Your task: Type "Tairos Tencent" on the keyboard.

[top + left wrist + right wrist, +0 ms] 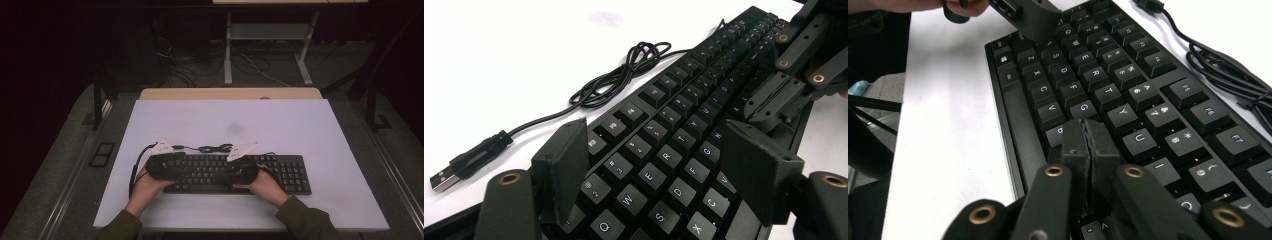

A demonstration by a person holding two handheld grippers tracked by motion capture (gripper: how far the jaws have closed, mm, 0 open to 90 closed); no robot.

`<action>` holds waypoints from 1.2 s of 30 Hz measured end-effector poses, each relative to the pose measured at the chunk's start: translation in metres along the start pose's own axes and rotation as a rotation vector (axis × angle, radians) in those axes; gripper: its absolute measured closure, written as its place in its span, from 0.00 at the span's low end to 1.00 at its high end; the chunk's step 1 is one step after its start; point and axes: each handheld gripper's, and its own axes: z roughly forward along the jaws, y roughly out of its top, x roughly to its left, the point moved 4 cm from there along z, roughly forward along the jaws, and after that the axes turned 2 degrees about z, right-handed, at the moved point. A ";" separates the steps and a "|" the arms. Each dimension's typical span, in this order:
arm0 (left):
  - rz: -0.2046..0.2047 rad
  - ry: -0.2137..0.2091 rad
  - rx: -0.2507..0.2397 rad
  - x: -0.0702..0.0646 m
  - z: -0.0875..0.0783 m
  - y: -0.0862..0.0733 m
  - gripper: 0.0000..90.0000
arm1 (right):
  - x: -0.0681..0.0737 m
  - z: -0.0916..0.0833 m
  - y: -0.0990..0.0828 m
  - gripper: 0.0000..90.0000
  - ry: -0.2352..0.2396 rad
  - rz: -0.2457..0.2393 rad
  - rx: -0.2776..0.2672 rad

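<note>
In the high view, the two hands and their tongs cover the left half of the black keyboard (pixel 280 172), and its key legends are too small to read. The left gripper view cuts off the keyboard's near rows at the bottom edge. In the right gripper view, the closed right tongs (pixel 1090 142) hide the keys beneath them, and the coiled cable (pixel 1233 75) runs off the right edge.

High view looks forward, down on surface (pixel 230 125) from afar; both tongs cameras sit close over shared keyboard (pixel 684 135), facing each other.
</note>
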 end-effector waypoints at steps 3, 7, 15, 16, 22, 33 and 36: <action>0.002 0.001 -0.005 0.000 0.000 0.000 0.32 | -0.001 -0.003 0.001 0.89 0.005 0.005 -0.014; -0.003 -0.006 -0.008 0.000 0.000 0.001 0.37 | -0.003 -0.009 0.002 0.77 0.009 0.015 -0.032; 0.015 -0.049 -0.003 -0.006 0.006 0.007 0.77 | -0.009 -0.025 -0.002 0.55 -0.005 0.039 -0.072; 0.020 -0.057 0.000 -0.007 0.009 0.008 0.82 | -0.010 -0.027 -0.003 0.53 -0.007 0.040 -0.077; 0.047 -0.086 0.029 -0.014 0.021 0.013 0.99 | -0.015 -0.041 -0.007 0.41 -0.035 0.054 -0.106; 0.065 -0.095 0.105 -0.019 0.042 0.008 0.99 | -0.023 -0.061 -0.019 0.33 -0.069 0.064 -0.123; 0.072 -0.092 0.125 -0.019 0.044 0.007 0.99 | -0.022 -0.065 -0.021 0.32 -0.072 0.063 -0.126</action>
